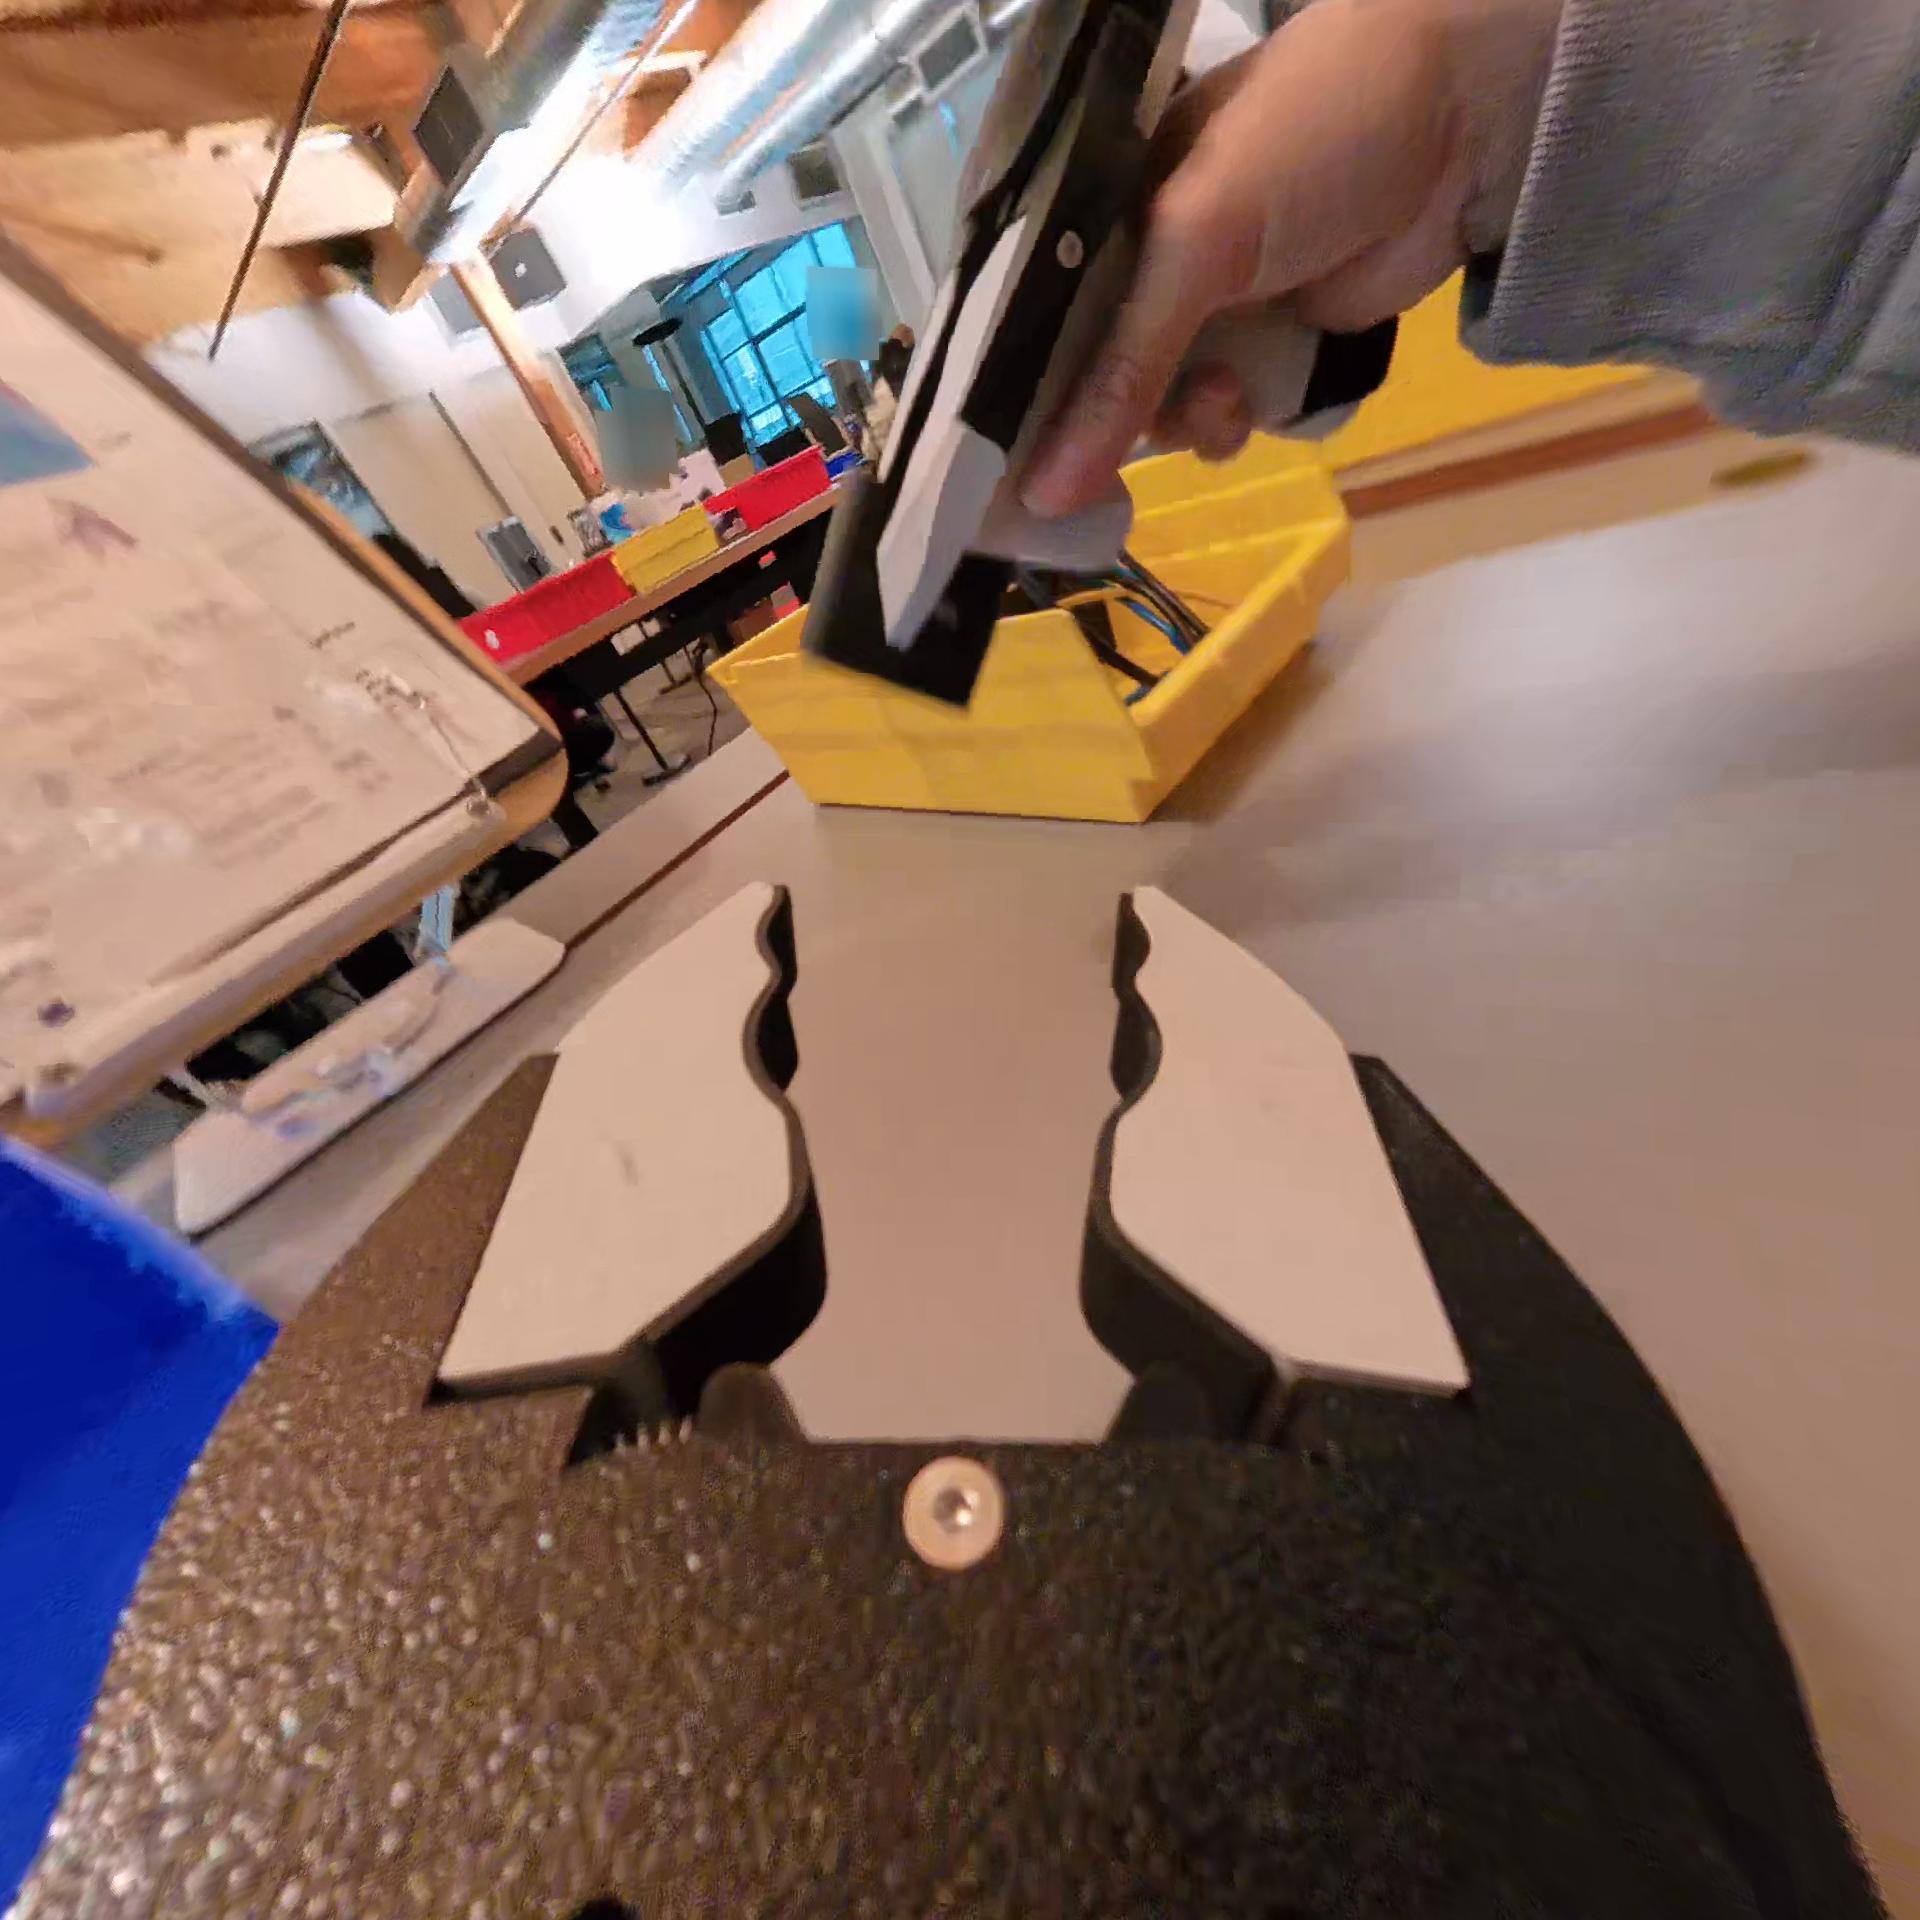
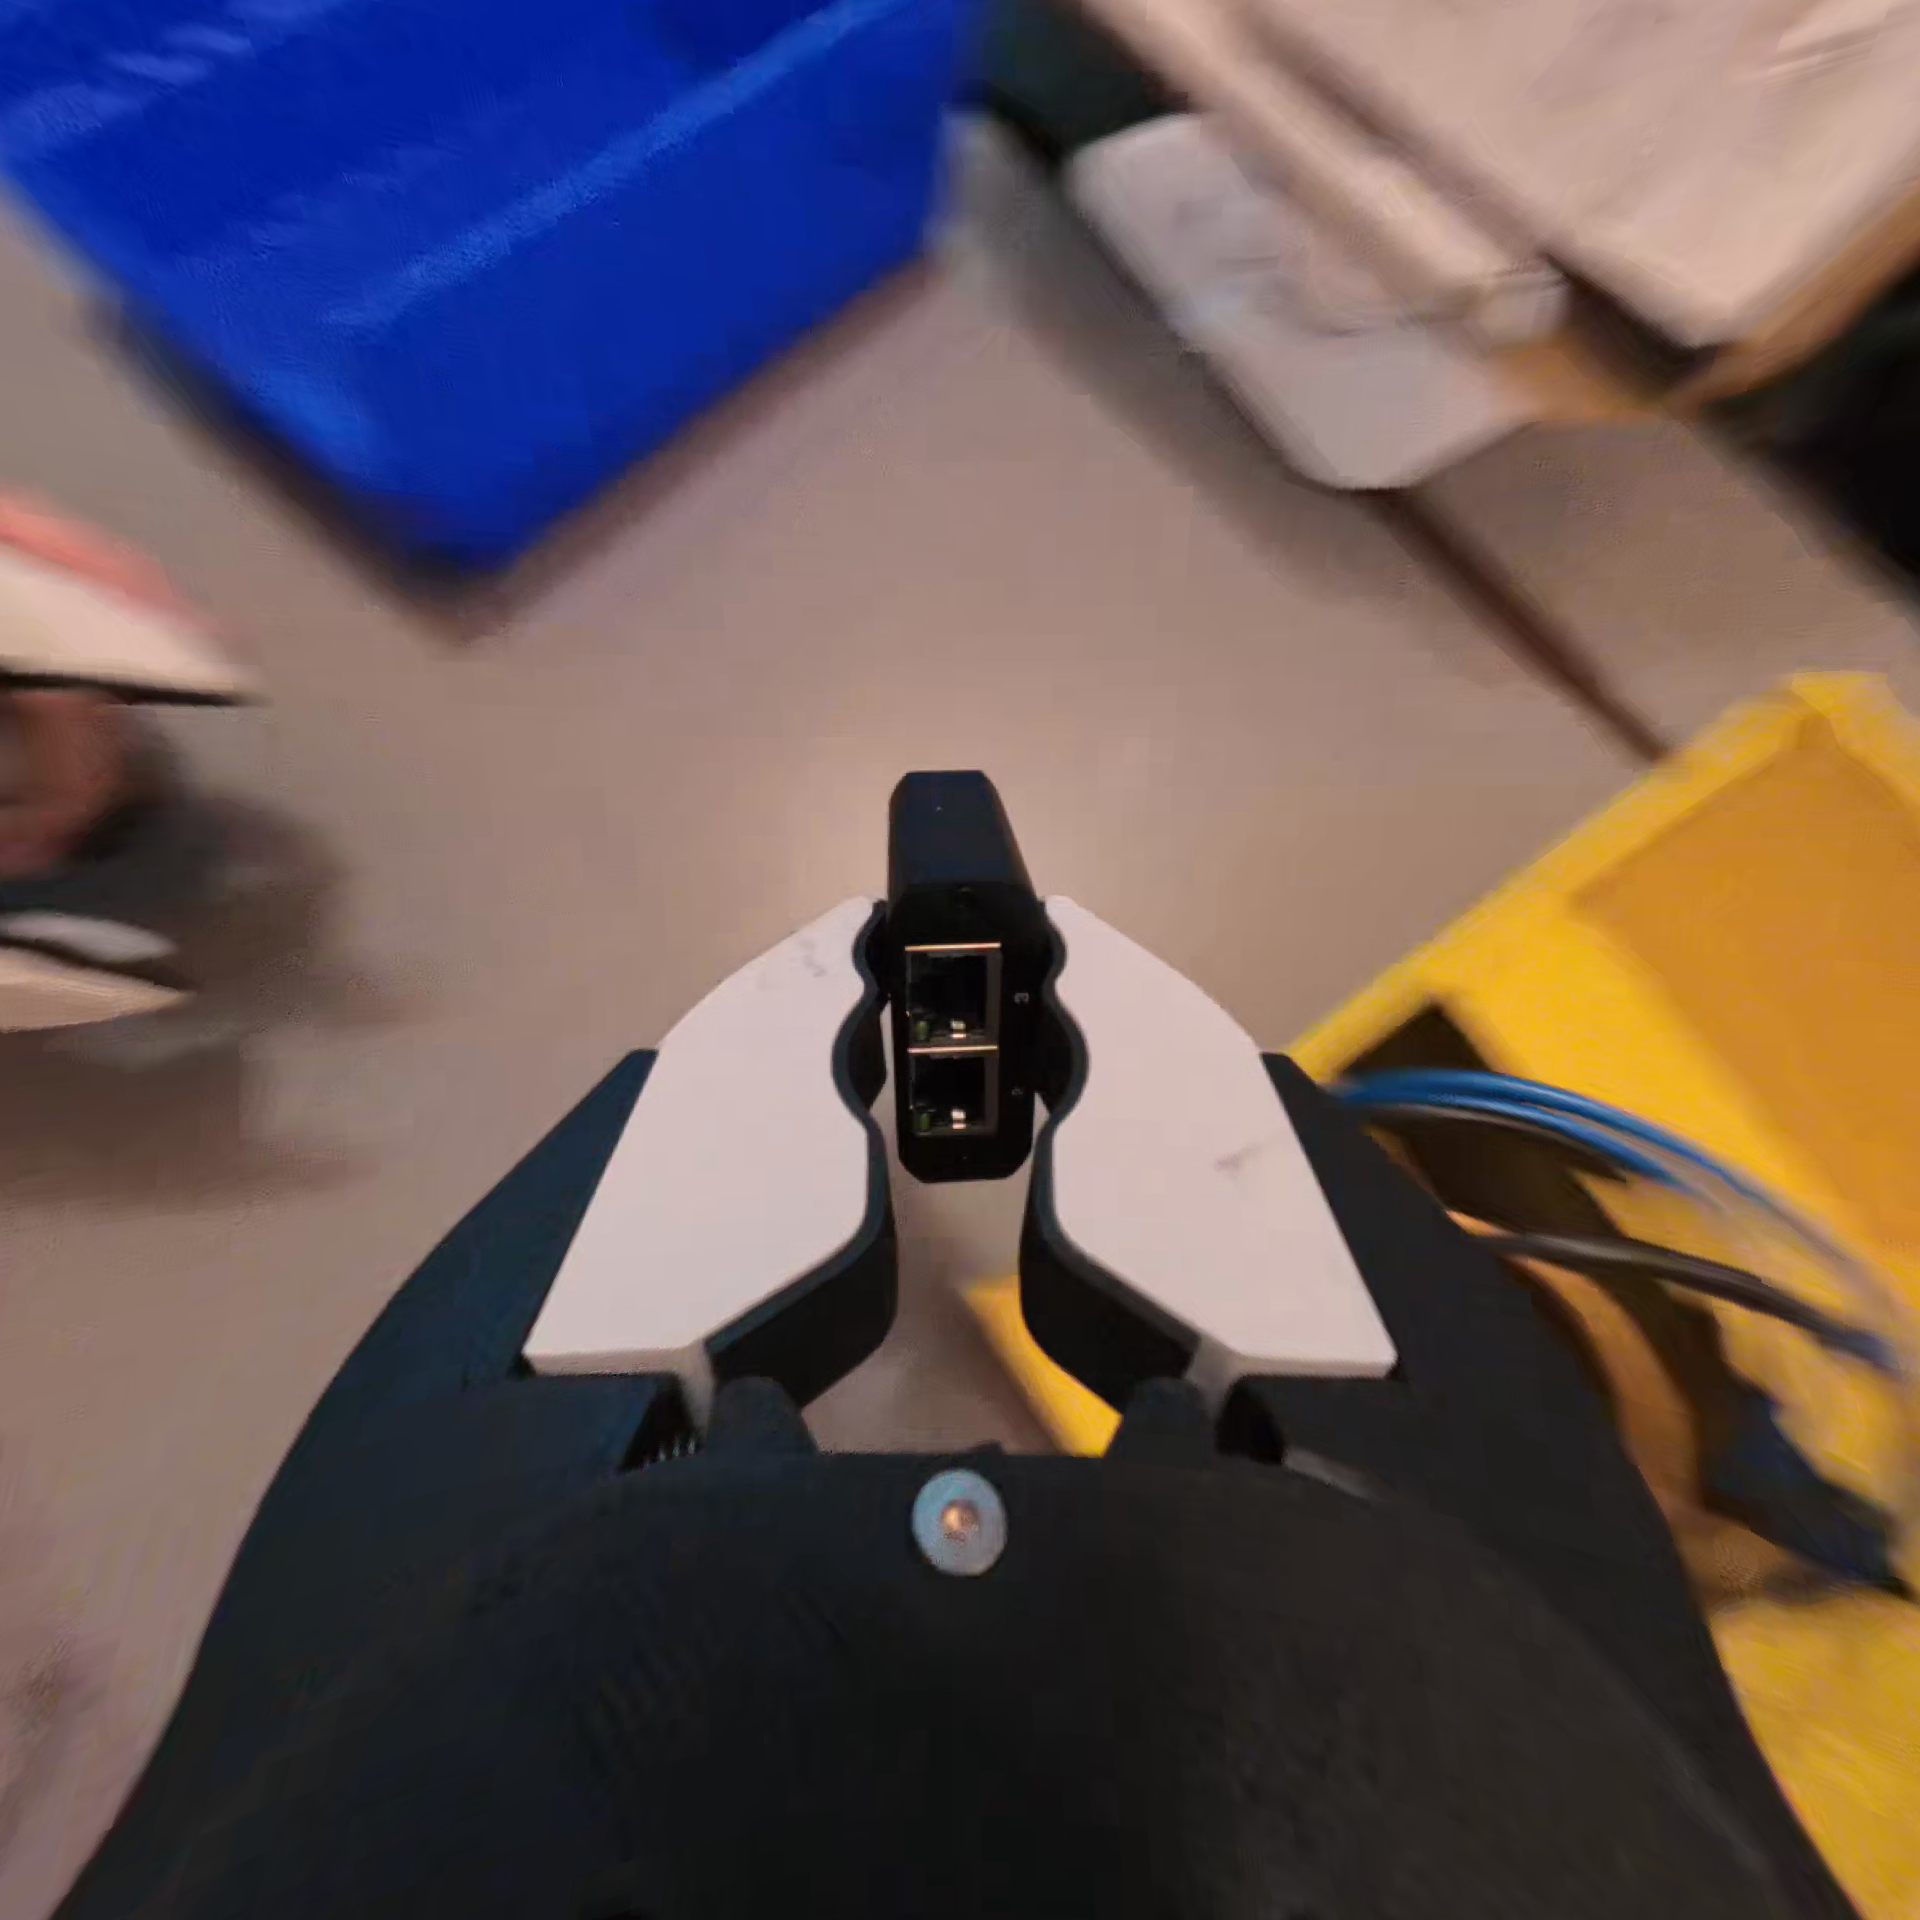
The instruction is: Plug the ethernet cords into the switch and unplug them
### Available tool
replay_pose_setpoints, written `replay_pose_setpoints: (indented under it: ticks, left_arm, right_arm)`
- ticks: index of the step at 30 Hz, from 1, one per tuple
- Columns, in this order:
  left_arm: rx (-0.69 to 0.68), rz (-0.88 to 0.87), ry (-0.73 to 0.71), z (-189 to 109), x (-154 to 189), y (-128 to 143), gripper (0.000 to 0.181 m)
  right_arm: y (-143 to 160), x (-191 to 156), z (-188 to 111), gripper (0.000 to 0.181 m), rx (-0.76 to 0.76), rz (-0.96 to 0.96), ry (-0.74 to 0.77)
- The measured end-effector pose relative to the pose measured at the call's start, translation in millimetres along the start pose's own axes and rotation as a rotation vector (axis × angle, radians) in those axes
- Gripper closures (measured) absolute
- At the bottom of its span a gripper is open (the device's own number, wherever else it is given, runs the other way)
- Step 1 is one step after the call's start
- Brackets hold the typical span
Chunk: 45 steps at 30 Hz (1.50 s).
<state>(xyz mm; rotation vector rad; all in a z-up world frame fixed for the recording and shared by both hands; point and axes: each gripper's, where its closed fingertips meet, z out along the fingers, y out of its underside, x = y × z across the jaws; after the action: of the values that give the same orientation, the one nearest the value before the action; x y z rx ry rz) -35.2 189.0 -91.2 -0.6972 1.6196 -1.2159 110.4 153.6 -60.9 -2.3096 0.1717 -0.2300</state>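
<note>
My right gripper (image 2: 958, 914) is shut on a small black switch (image 2: 956, 1023), held above the table with two empty ports facing the camera. In the left wrist view the same gripper (image 1: 904, 623) is held by a hand over the yellow bin (image 1: 1039, 727), with the switch (image 1: 862, 603) in its fingers. Blue and black ethernet cords (image 2: 1558, 1143) lie in the yellow bin (image 2: 1662, 935); they also show in the left wrist view (image 1: 1143, 613). My left gripper (image 1: 954, 925) is open and empty, low over the grey table (image 1: 1507, 831).
A blue bin (image 2: 468, 260) stands on the table beyond the switch; its corner shows at the left (image 1: 94, 1403). A tilted white board on a stand (image 1: 208, 727) sits at the left table edge. Red and yellow bins (image 1: 665, 551) sit on a far table. About 15 centimeters separates my left fingertips from my right.
</note>
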Motion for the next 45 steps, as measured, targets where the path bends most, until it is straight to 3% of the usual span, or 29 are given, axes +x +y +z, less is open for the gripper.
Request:
replay_pose_setpoints:
  ticks: [4, 7, 10, 15, 21, 28, 36, 40, 45]
  left_arm:
    - [-0.076, -0.191, -0.024, -1.3, -18.4, 8.5, 0.126]
    - [-0.221, -0.338, -0.064, -2.5, -28.9, 24.2, 0.126]
    - [-0.325, -0.419, -0.090, -4.8, -31.5, 36.9, 0.124]
    - [-0.396, -0.388, -0.124, -3.5, -30.4, 52.6, 0.124]
    - [-0.429, -0.396, -0.127, -0.5, -26.3, 62.8, 0.124]
    - [-0.483, -0.383, -0.151, -1.2, -26.5, 72.6, 0.124]
    - [-0.478, -0.408, -0.071, 8.6, -3.2, 64.5, 0.116]
    - [-0.410, -0.477, -0.009, 39.1, 21.3, 39.6, 0.112]
    - [-0.403, -0.526, 0.048, 120.9, 44.6, 4.4, 0.103]
  right_arm:
    - [-9.2, 123.9, -15.7, 0.157, -0.159, -0.078, 0.406]
    - [1.0, 182.4, -3.9, 0.157, -0.268, -0.068, 0.512]
    - [18.7, 212.2, 14.0, 0.157, -0.310, -0.015, 0.542]
    - [43.5, 216.7, 32.6, 0.153, -0.353, 0.016, 0.510]
    - [27.1, 206.9, 11.2, 0.150, -0.237, 0.025, 0.506]
    - [18.8, 164.2, -42.0, 0.148, 0.016, 0.075, 0.471]
    - [84.3, 112.1, -113.9, 0.128, 0.395, 0.328, 0.463]
    - [107.3, 110.8, -125.2, 0.119, 0.445, 0.354, 0.488]
    - [105.4, 118.5, -140.7, 0.110, 0.474, 0.359, 0.522]
